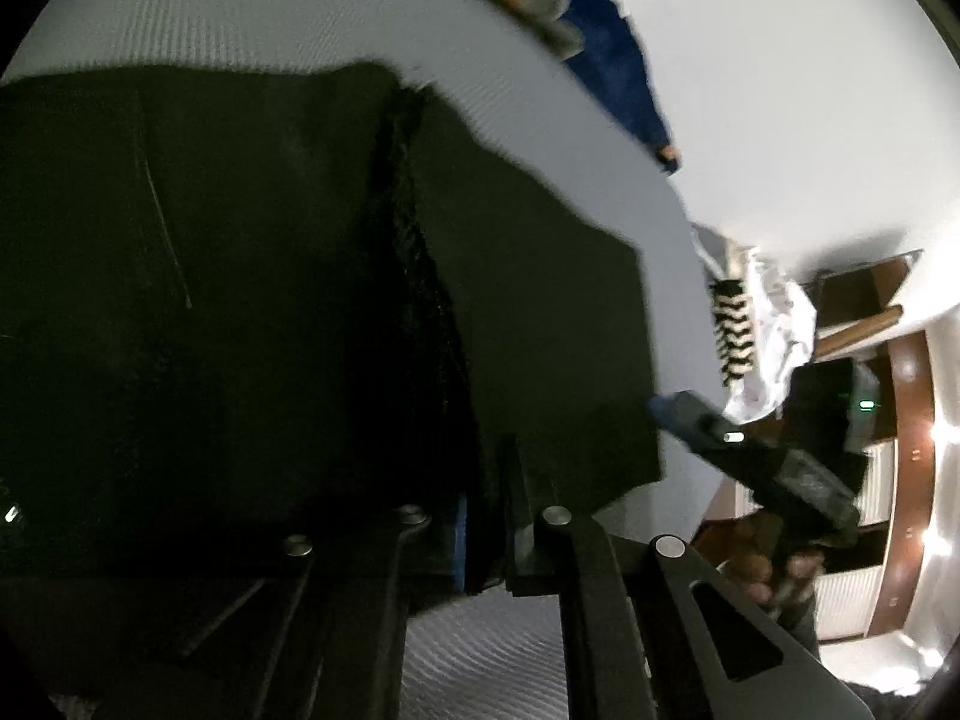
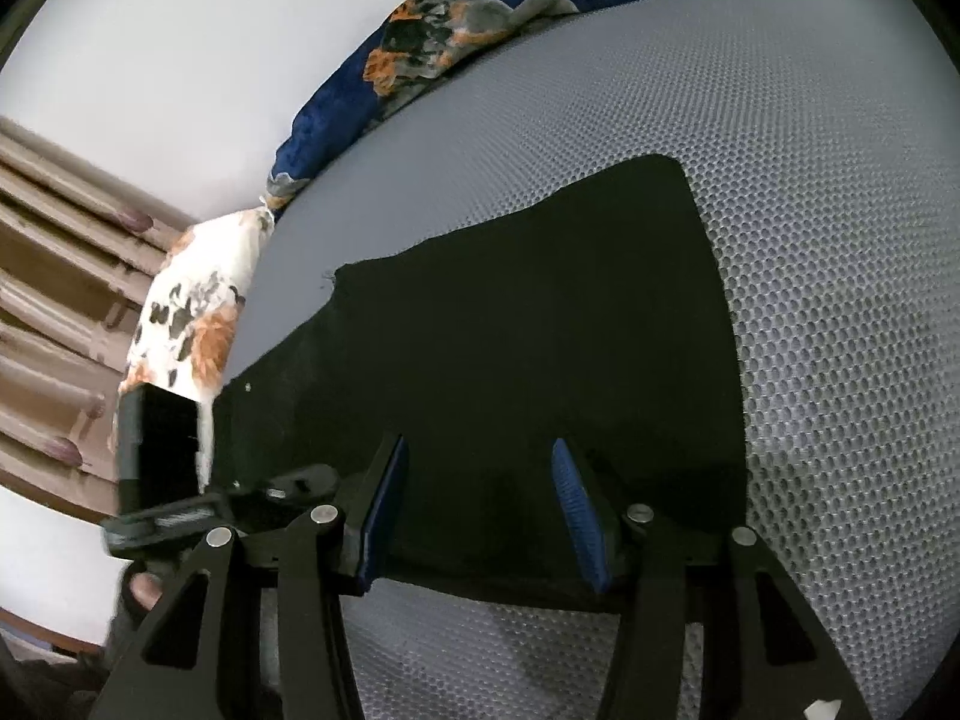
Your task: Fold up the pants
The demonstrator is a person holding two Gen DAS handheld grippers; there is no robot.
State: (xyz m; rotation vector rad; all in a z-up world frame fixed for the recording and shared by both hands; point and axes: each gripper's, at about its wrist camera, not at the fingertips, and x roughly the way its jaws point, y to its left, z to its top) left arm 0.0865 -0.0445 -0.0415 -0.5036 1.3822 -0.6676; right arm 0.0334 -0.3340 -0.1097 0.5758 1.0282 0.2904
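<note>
Black pants [image 2: 510, 330] lie flat on a grey mesh mattress [image 2: 810, 180]; they also fill the left wrist view [image 1: 240, 300]. My left gripper [image 1: 480, 516] is shut on the near edge of the pants, with cloth pinched between its blue pads. My right gripper [image 2: 480, 510] is open, its blue-padded fingers [image 2: 576, 510] standing over the pants' near hem, nothing between them. The right gripper also shows in the left wrist view [image 1: 690, 420] at the pants' right edge.
A blue floral blanket [image 2: 420, 54] lies along the mattress's far edge. A white floral pillow [image 2: 192, 312] sits at the left. Wooden furniture [image 1: 900, 480] and a white wall stand beyond the bed.
</note>
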